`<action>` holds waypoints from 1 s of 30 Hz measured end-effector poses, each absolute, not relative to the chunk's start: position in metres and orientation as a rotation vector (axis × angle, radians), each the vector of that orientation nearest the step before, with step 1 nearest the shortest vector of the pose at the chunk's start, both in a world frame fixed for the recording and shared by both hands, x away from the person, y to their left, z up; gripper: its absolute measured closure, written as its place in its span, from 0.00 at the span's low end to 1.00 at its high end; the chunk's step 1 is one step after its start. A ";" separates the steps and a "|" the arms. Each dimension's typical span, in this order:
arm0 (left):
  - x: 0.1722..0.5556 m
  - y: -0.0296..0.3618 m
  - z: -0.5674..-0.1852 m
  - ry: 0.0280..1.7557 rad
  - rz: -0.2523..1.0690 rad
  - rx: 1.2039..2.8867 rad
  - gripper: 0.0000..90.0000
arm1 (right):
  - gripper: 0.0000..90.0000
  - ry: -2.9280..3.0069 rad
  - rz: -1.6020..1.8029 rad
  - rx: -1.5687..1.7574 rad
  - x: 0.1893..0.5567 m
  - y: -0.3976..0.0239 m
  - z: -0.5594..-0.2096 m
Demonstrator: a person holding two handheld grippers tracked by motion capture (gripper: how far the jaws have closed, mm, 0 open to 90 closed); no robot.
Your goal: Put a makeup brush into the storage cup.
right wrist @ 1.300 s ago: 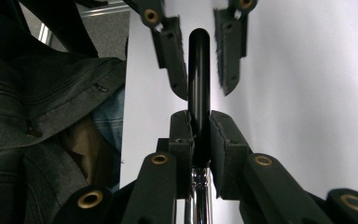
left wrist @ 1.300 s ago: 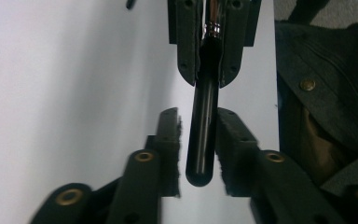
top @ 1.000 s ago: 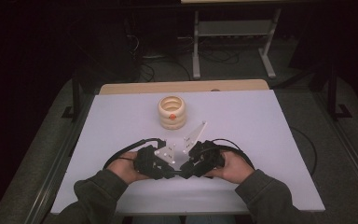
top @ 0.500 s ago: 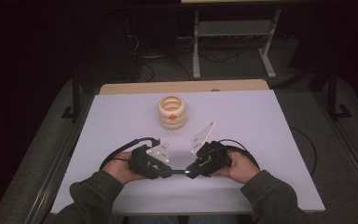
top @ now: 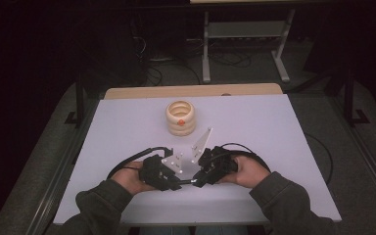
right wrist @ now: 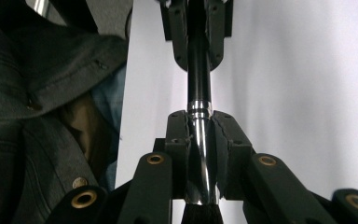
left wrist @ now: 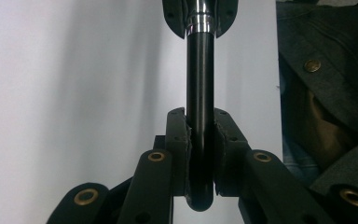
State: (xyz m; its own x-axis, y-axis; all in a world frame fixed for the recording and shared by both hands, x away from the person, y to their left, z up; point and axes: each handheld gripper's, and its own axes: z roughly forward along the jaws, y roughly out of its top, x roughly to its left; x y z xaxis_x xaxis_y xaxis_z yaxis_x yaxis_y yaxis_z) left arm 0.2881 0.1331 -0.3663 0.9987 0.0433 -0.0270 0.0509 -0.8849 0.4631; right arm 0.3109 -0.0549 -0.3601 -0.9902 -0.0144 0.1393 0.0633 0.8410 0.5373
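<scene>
A slim black brush (top: 187, 182) with a silver ferrule lies level between my two grippers, low over the white table (top: 274, 137) near its front edge. My left gripper (top: 176, 183) is shut on the rounded end of the black handle (left wrist: 199, 79). The pads (left wrist: 179, 140) press it from both sides, and these jaws have just been closing a little. My right gripper (top: 198, 180) is shut on the silver ferrule (right wrist: 199, 140), with dark bristles at the bottom edge; its jaws have just been closing on it. Each gripper faces the other (left wrist: 199, 14) (right wrist: 196, 28) along the brush.
A stack of pale wooden rings (top: 180, 117) with an orange top stands mid-table, beyond the grippers. Black cables (top: 127, 164) loop out from both grippers. A metal stand (top: 245, 44) sits on the dark floor behind the table. Dark sleeves enter from the bottom.
The two hands have drawn slightly apart and tilted a little. Both grippers stay at the same near-middle spot, facing each other.
</scene>
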 end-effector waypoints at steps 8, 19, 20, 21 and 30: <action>0.290 0.150 -0.368 0.165 0.027 2.592 0.88 | 0.53 -2.736 -1.175 -0.326 0.321 -0.088 -0.363; 0.290 0.162 -0.369 0.237 0.048 2.481 0.88 | 0.62 -2.605 -1.316 -0.438 0.327 -0.101 -0.369; 0.290 0.162 -0.369 0.232 0.052 2.480 0.88 | 0.72 -2.593 -1.317 -0.422 0.328 -0.099 -0.369; 0.290 0.162 -0.369 0.232 0.053 2.480 0.88 | 0.72 -2.593 -1.317 -0.422 0.328 -0.099 -0.369; 0.292 0.158 -0.372 0.219 0.050 2.512 0.77 | 0.87 -2.644 -1.155 -0.312 0.329 -0.090 -0.361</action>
State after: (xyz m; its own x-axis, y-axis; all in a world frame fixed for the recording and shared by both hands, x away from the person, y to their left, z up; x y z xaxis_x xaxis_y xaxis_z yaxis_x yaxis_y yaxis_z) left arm 0.2923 0.1580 -0.3719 0.9856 0.1686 -0.0143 0.1453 -0.8007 0.5812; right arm 0.3294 -0.0904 -0.3614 -0.9486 0.0990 0.3005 0.2878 0.6648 0.6894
